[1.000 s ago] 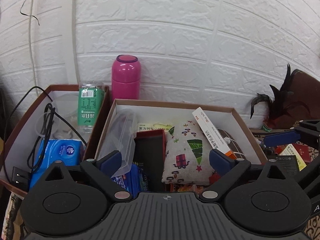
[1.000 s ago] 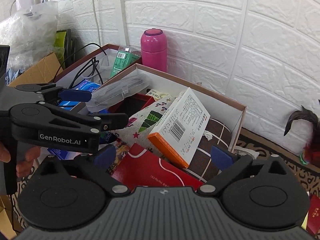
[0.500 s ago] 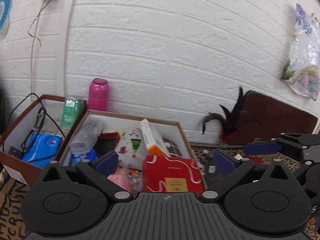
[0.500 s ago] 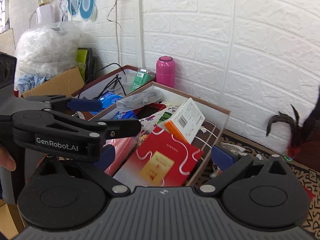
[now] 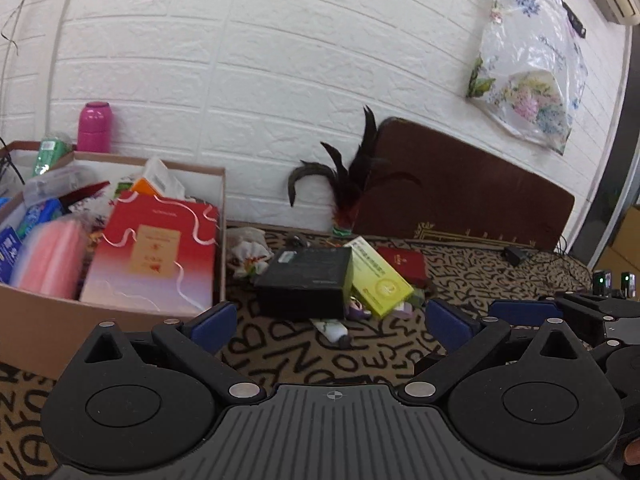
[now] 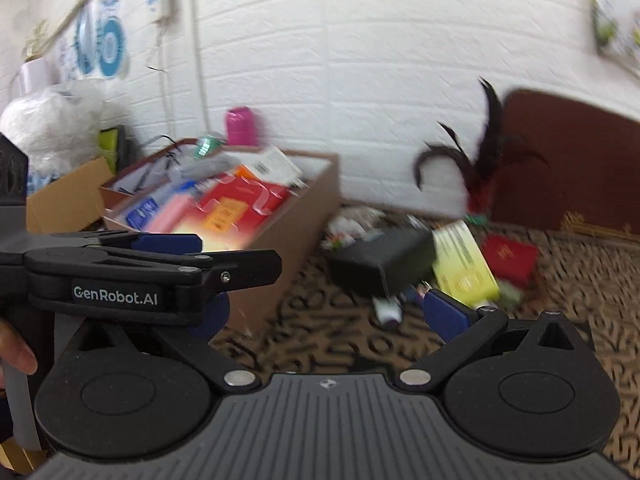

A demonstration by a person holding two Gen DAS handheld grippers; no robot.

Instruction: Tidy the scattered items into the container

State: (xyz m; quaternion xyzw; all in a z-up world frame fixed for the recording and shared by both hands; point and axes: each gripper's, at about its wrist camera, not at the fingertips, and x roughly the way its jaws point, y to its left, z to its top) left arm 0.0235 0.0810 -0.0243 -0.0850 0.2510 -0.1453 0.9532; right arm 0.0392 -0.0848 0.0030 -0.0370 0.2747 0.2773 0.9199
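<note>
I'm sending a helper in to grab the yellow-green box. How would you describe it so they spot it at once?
Find the open cardboard box packed with items by the white wall. On the patterned rug to its right lies a small pile; the yellow-green box leans against a black box, the only bright flat carton there.

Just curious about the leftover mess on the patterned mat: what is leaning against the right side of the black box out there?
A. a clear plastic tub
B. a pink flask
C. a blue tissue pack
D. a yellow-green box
D: in the left wrist view a yellow-green box rests tilted against the right side of the black box on the mat, outside the cardboard box.
</note>
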